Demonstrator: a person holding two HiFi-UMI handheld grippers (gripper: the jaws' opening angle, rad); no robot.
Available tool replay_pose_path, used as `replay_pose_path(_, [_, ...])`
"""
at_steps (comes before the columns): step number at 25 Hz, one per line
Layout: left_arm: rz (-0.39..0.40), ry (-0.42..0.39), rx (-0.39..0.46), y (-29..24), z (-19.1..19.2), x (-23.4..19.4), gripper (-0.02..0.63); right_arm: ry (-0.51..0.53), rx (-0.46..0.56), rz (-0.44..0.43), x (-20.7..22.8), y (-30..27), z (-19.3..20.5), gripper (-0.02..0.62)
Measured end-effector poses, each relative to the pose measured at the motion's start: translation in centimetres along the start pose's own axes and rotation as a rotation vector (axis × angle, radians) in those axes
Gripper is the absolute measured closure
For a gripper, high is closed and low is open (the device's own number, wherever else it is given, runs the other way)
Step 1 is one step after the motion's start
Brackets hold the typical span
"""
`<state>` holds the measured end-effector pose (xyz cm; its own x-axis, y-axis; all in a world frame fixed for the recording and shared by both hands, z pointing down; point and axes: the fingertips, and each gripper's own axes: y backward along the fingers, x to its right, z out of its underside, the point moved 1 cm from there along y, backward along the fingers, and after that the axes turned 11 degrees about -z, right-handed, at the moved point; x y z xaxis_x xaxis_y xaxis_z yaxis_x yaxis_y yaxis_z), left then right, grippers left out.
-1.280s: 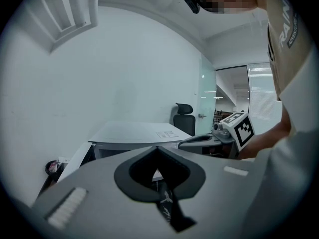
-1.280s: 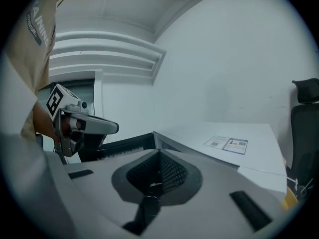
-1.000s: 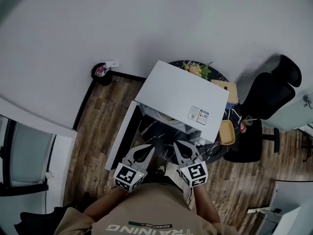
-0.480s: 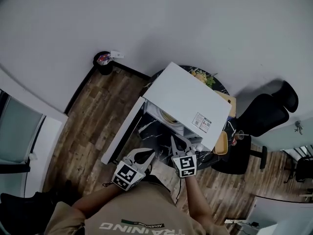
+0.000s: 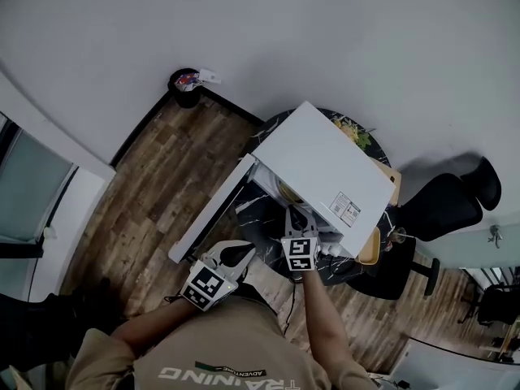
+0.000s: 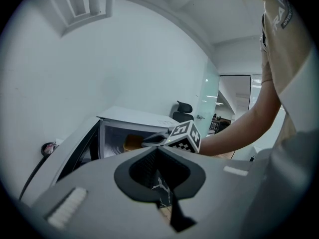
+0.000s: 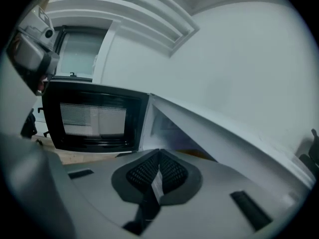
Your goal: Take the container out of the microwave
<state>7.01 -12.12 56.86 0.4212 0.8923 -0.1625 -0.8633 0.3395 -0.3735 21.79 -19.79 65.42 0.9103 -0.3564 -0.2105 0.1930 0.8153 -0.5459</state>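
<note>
The white microwave [image 5: 325, 169] stands on a dark round table with its door [image 5: 210, 210] swung open to the left. A pale yellow container [image 5: 286, 192] shows just inside the cavity, and it appears as a yellowish bowl [image 6: 132, 142] in the left gripper view. My right gripper [image 5: 292, 212] is shut and empty, its tips at the mouth of the cavity, close to the container. In its own view the right gripper [image 7: 159, 154] points into the opening beside the black door window [image 7: 92, 118]. My left gripper [image 5: 241, 249] hangs back below the door, shut and empty [image 6: 158, 151].
The marbled table [image 5: 256, 218] also carries a plate of food [image 5: 355, 128], a wooden board [image 5: 388, 175] and a yellow bowl [image 5: 370, 246] behind and right of the microwave. A black office chair [image 5: 455, 201] stands right. A small bin [image 5: 187, 80] sits by the wall.
My right gripper has moved forward from beside the left one up to the microwave opening. The left gripper stayed back. The head view has swung a little.
</note>
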Motion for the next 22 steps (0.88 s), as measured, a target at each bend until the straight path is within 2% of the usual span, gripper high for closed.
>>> replay_pose_path(8, [-0.037,0.025,0.009,0.3,0.0,-0.5,0.604,0.094,-0.1,-0.011,1.2,-3.7,0.8,0.594])
replay_pose_path(11, [-0.055,0.037,0.003,0.4,0.3,-0.9,0.604,0.113,-0.118,-0.002,1.4,-4.6,1.0,0.594])
replay_pose_path(22, [-0.093,0.058,-0.005,0.9,0.9,-1.1,0.604,0.182,-0.162,-0.05,1.1,-6.7,1.1,0.594])
